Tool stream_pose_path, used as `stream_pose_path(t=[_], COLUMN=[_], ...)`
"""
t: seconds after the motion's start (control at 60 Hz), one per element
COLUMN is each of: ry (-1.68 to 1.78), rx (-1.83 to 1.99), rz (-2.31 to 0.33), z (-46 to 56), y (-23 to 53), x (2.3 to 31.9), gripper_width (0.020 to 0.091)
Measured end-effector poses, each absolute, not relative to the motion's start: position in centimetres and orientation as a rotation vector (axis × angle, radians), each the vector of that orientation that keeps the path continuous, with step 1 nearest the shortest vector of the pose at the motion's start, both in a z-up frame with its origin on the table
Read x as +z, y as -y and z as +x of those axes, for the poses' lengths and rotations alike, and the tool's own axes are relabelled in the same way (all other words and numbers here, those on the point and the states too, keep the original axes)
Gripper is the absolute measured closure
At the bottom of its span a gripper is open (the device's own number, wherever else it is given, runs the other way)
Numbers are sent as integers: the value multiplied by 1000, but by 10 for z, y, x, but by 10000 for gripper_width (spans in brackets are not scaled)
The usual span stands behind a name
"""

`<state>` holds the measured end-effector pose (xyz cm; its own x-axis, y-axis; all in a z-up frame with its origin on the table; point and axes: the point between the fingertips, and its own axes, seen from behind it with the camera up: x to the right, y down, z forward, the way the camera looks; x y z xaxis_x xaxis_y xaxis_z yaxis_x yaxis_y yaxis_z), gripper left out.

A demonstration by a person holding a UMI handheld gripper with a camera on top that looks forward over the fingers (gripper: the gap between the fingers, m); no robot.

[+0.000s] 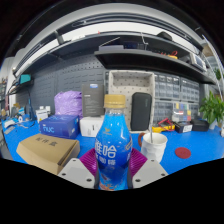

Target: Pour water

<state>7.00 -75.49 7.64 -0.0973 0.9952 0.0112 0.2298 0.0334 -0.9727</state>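
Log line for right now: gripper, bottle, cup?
gripper: shut on bottle | bottle: upright, capped, between fingers | cup: beside bottle on blue table | pour: not started

Bright even overhead light; strong fisheye bending at edges; slight softness

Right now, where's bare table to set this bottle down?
Gripper is shut on the blue-labelled plastic water bottle. Bare blue tabletop lies beyond the white paper cup, around the red coaster. The other side is crowded: cardboard box, blue carton.
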Motion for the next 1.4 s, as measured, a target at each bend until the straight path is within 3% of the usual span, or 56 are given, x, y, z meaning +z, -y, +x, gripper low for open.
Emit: stream_pose_path(t=[0.233,0.4,0.567,0.867,1.133,1.4], ry=[1378,1189,884,210,-201,-80], rx=[1261,1428,1651,1925,2013,1994], rz=[-1560,-1896,-2273,-2703,-2839,-2866], z=[46,12,-15,-35,-38,-33], y=[753,753,758,759,750,751], x=[95,111,111,116,118,123], gripper_width=[726,724,721,712,712,712])
